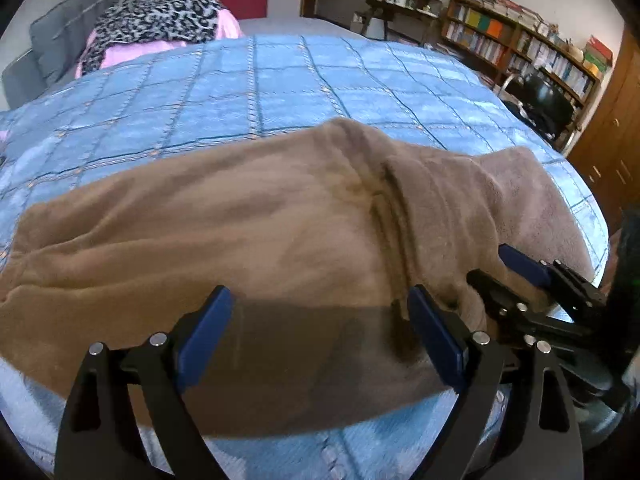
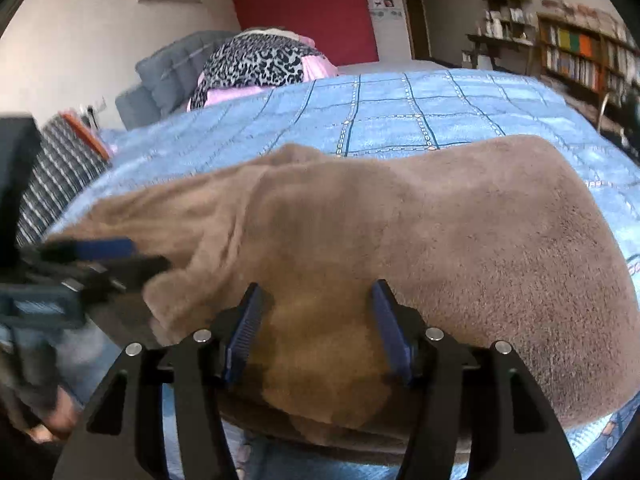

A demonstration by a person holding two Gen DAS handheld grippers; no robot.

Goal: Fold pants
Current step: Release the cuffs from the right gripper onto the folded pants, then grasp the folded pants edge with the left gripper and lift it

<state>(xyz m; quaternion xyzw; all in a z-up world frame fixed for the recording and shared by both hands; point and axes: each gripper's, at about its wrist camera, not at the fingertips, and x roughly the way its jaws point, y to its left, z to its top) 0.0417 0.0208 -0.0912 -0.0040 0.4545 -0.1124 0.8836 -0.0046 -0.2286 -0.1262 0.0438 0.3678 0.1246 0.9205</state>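
Pants (image 1: 260, 232): brown fleece, spread flat across the near half of the bed, long axis from 9 to 3 o'clock in the left wrist view; lengthwise fold ridge just right of centre.
Bedspread (image 1: 280, 80): blue with a checked line pattern, under the pants, bare toward 12 o'clock.
Left gripper (image 1: 320, 340): at 6 o'clock in its own view, jaws spread wide, blue pads over the near edge of the pants; nothing pinched between them, fabric lying flat in the gap.
Right gripper (image 2: 316, 328): at 6 o'clock in its own view, jaws parted about halfway, a raised hump of brown fabric between the pads; pressing or merely flanking, cannot tell.
Grippers together: side by side along the near hem; right one at 4 o'clock in the left wrist view, left one blurred at 9 o'clock in the right wrist view.
Leopard-print cloth (image 1: 160, 16): piled over pink fabric at 11 o'clock, beyond the bedspread.
Grey cushion (image 1: 56, 44): at 10 o'clock, beside the leopard-print cloth.
Bookshelf (image 1: 520, 44): against the far wall at 2 o'clock.
Red panel (image 2: 308, 12): on the wall at 12 o'clock.
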